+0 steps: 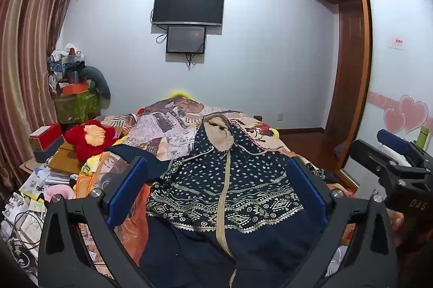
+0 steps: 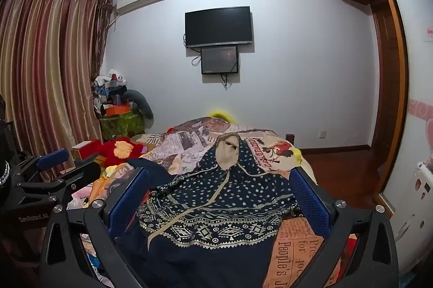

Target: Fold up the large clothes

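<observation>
A navy hooded jacket (image 1: 224,179) with white dots, a patterned band and a beige zipper lies spread face up on the bed, its beige-lined hood (image 1: 217,132) at the far end. It also shows in the right wrist view (image 2: 216,204). My left gripper (image 1: 219,174) is open and empty above the jacket's lower half, its blue pads wide apart. My right gripper (image 2: 219,185) is open and empty too, above the jacket's hem. The right gripper also shows at the right edge of the left wrist view (image 1: 395,152), and the left gripper at the left edge of the right wrist view (image 2: 51,161).
The bed has a newspaper-print quilt (image 1: 162,131). A red plush toy (image 1: 86,136), boxes, books and cables crowd the bed's left side. Striped curtains (image 1: 24,44) hang at left. A wardrobe (image 1: 349,58) and a bare wooden floor (image 2: 343,177) lie at right. A television (image 1: 188,6) hangs ahead.
</observation>
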